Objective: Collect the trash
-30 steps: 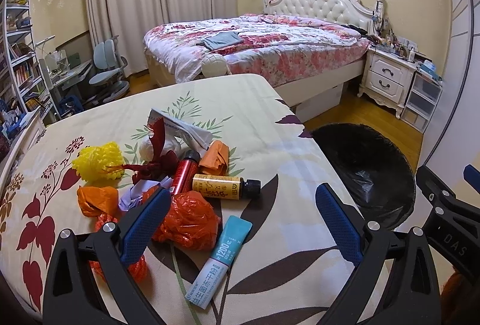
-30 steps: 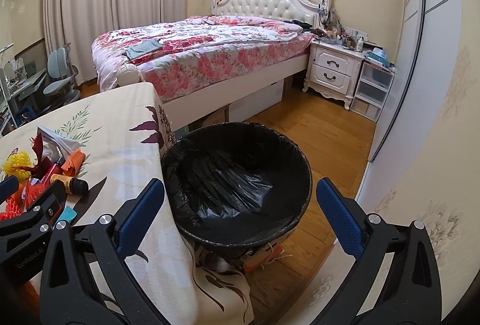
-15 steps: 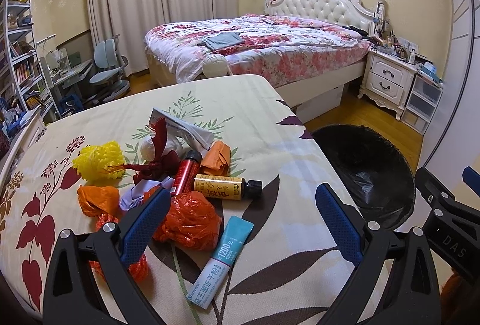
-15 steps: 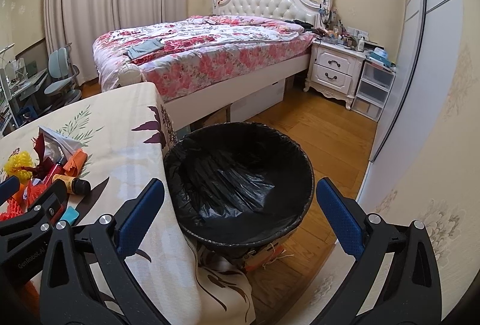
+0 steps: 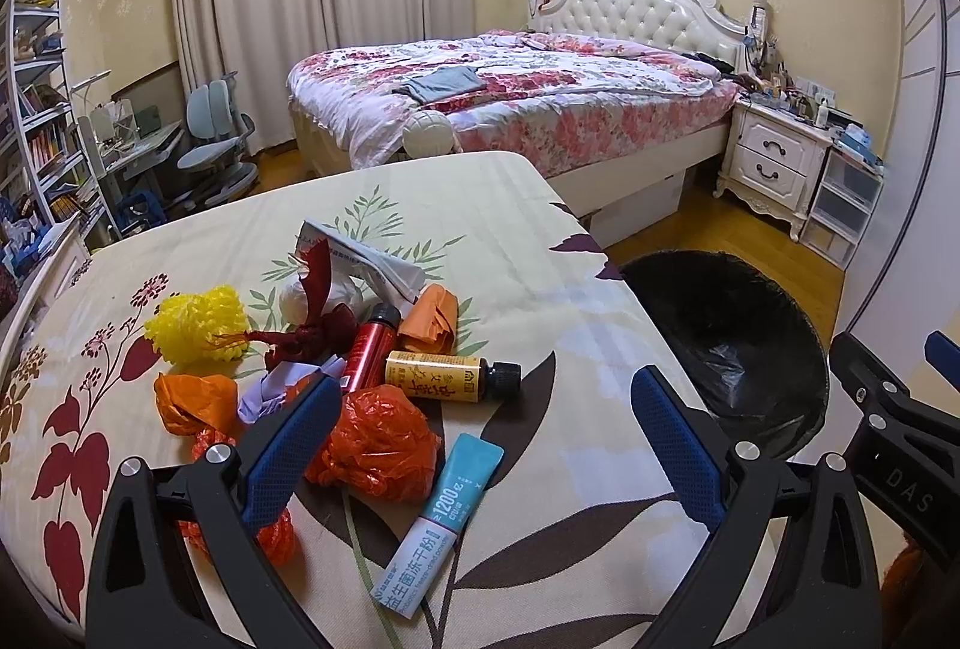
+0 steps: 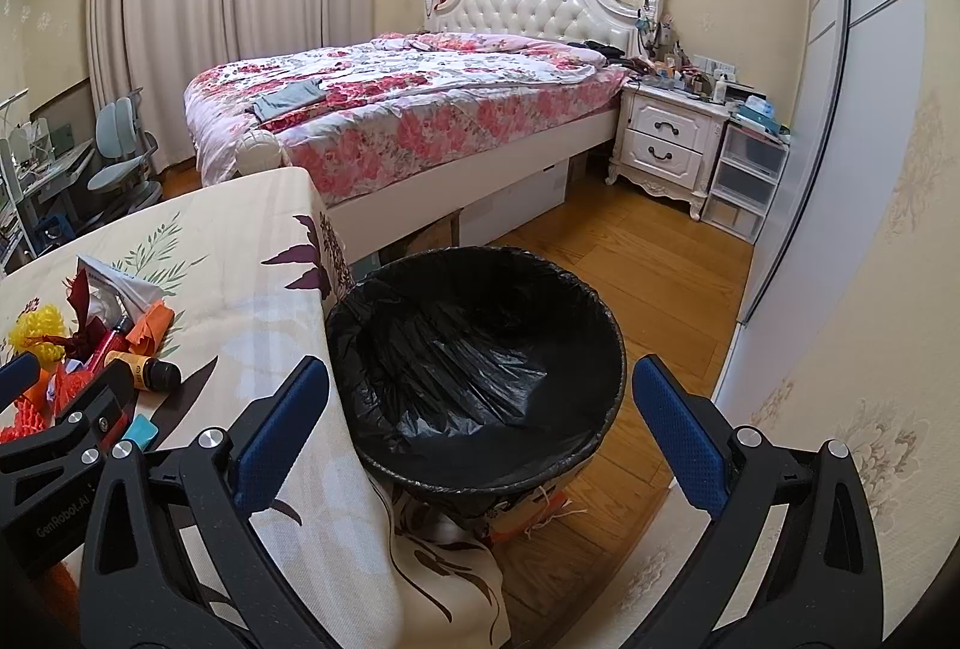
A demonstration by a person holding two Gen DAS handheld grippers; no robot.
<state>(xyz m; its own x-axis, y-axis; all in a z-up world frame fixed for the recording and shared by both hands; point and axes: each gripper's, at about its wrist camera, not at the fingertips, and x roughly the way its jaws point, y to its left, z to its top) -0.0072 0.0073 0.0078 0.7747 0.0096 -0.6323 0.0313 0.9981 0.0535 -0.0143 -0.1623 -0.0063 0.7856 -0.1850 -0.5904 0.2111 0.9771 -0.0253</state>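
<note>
A pile of trash lies on the floral tablecloth (image 5: 540, 253): an orange plastic bag (image 5: 378, 445), a teal-and-white tube (image 5: 441, 523), a yellow bottle with a black cap (image 5: 447, 376), a red can (image 5: 369, 346), a yellow mesh ball (image 5: 195, 316), orange paper (image 5: 429, 319) and crumpled white paper (image 5: 360, 259). My left gripper (image 5: 486, 445) is open and empty, hovering over the near side of the pile. My right gripper (image 6: 474, 433) is open and empty above the black-lined trash bin (image 6: 474, 367), which stands on the floor beside the table's right edge (image 5: 738, 349).
A bed (image 6: 408, 121) with a floral cover stands behind the table. A white nightstand (image 6: 666, 145) and plastic drawers (image 6: 744, 181) are at the right wall. A desk chair (image 5: 213, 151) and bookshelves (image 5: 42, 121) are at the left. Wooden floor (image 6: 648, 265) surrounds the bin.
Both grippers have barely shifted; the views drift slightly. Both stay open and empty.
</note>
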